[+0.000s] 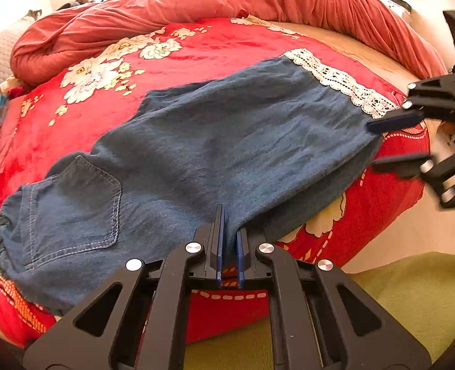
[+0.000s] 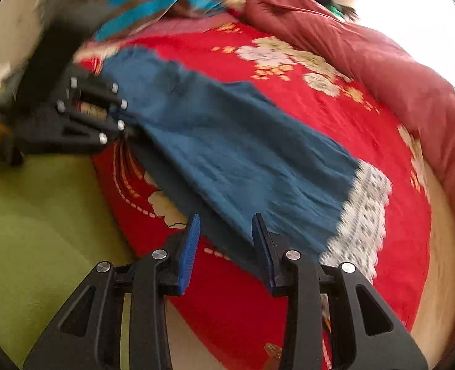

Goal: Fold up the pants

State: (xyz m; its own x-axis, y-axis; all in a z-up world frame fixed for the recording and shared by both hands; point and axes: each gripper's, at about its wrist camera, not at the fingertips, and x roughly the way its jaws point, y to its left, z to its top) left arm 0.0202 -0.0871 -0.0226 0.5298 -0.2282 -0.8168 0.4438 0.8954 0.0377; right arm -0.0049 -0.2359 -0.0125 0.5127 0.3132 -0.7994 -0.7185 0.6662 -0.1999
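pants (image 1: 215, 141): blue, flat on red floral blanket (image 1: 227, 43), frame centre | left gripper (image 1: 229, 231): fingers pinching near fabric edge | right gripper (image 2: 225, 231): fingers spread, fabric between, unpressed | left view only: back pocket (image 1: 76, 203), lower left

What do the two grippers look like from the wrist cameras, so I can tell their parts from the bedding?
The left gripper and right gripper look alike: matte black frames with triangular cut-outs, round silver bolt heads at the pivots, and flat fingers faced with ribbed blue pads. No cables, markings or sleeves show.
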